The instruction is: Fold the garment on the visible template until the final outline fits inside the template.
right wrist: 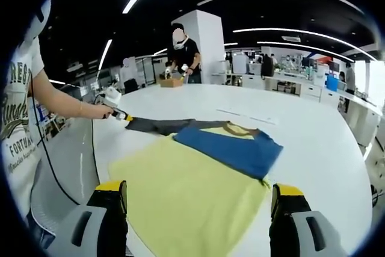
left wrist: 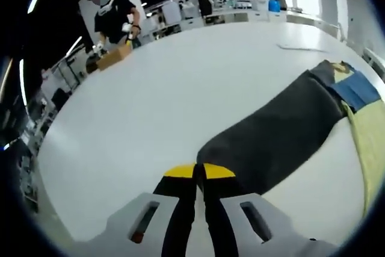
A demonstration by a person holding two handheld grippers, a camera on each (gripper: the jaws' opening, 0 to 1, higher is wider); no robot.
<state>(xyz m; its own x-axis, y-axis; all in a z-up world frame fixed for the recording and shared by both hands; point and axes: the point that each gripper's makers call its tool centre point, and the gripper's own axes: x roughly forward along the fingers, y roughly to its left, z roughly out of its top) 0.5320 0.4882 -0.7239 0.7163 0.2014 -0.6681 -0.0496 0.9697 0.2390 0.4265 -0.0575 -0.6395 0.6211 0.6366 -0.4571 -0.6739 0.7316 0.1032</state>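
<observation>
Right gripper [right wrist: 198, 209] low over the near yellow hem, fingers spread wide, holding nothing. Garment [right wrist: 198, 173] flat on the white counter [right wrist: 313, 130], yellow body nearest, blue band beyond, grey sleeve [left wrist: 271, 130] stretched out sideways. Left gripper [left wrist: 198, 176] at the sleeve's end, fingers pressed together on its cuff.

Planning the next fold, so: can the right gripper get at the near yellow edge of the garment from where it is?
Probably yes. The right gripper has open jaws, and the garment lies flat ahead with nothing between.
</observation>
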